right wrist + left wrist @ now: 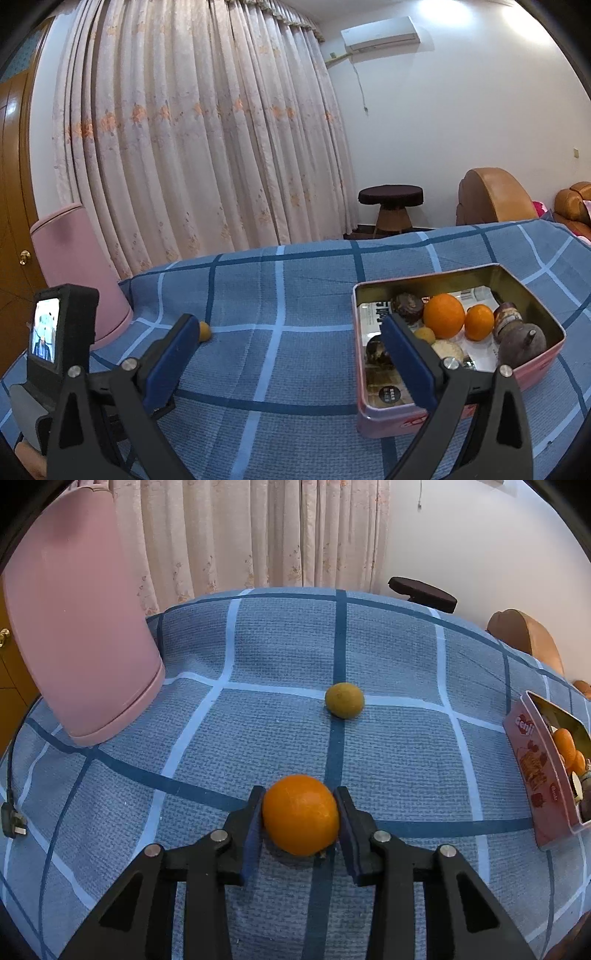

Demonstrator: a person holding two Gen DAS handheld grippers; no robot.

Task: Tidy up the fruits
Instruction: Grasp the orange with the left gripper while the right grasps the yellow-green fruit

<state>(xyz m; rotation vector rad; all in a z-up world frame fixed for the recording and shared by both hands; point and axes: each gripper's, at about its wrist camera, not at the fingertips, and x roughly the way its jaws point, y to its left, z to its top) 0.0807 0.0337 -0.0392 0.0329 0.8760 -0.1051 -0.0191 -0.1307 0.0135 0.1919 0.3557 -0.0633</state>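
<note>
An orange (301, 814) on the near cloth (399, 753) is pinched, apparently firmly, by the left gripper (300, 814). The right gripper (291, 360) is spread, empty. Next, carriage right to the tin (532, 284) is called for.

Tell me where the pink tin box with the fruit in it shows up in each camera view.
Left wrist view: the pink tin box sits at the far right edge, partly cut off, seen from its printed side.
Right wrist view: the same box is at lower right, open top visible, behind the right finger of the right hand-held gripper.
Shared landmark: the pink container standing on the blue checked cloth at left.
</note>
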